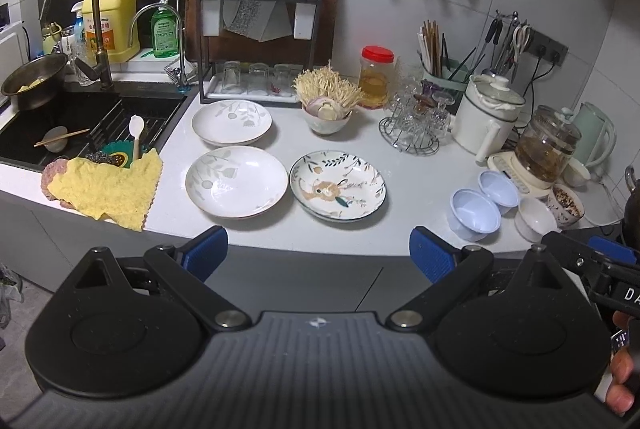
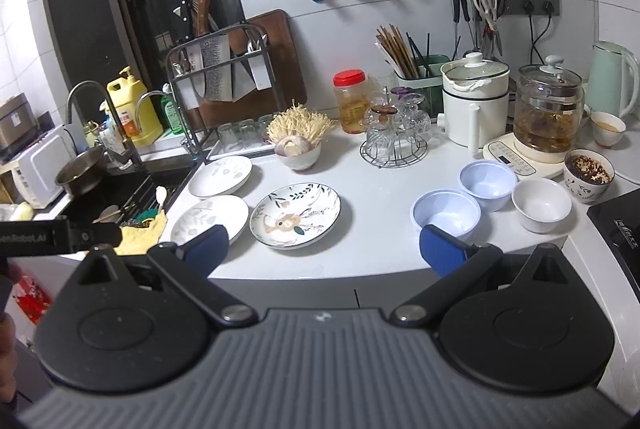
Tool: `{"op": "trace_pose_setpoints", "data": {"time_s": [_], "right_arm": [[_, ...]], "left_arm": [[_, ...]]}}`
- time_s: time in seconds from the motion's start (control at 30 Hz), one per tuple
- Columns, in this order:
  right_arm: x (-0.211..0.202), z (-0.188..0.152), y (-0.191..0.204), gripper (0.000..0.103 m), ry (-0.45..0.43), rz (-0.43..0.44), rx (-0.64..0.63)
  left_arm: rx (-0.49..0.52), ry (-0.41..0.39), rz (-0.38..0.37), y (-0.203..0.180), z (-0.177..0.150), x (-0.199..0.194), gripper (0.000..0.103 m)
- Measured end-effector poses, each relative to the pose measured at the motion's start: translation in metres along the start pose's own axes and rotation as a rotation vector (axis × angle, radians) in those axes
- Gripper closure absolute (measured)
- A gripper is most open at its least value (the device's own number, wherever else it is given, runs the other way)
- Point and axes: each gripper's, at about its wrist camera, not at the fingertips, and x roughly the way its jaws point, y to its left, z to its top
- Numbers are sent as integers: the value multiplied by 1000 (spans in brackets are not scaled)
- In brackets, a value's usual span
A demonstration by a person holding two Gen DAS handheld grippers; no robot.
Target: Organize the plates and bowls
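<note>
Both the left gripper (image 1: pixel 318 253) and right gripper (image 2: pixel 324 251) hang wide and empty at the white glossy counter (image 1: pixel 400 225) edge. Nearest lie a glazed white shallow plate (image 1: pixel 236 181) and a round leaf-patterned ceramic plate (image 1: pixel 338 185), with two pale-blue smooth plastic bowls (image 2: pixel 466 199) to the right. Farther back sits another white plate (image 1: pixel 231 122).

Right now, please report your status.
Both grippers, left and right, open, empty. Three plates, three bowls apart on counter. Nothing blocking.

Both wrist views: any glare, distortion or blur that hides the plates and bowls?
Left wrist view: strong fisheye bending at the counter edge, plates sharp, soft glare on the near white plate. Right wrist view: same bending, blue bowls sharp, dark vignetted corners.
</note>
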Motion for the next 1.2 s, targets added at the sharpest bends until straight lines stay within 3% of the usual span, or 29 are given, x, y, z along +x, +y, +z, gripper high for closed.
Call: {"op": "trace_pose_setpoints", "data": {"time_s": [0.67, 1.2], "right_arm": [[27, -2, -1, 0, 99, 60, -20], [26, -3, 3, 0, 97, 36, -42]], "left_arm": [[-19, 48, 28, 11, -8, 17, 4], [17, 48, 10, 5, -9, 27, 4]]}}
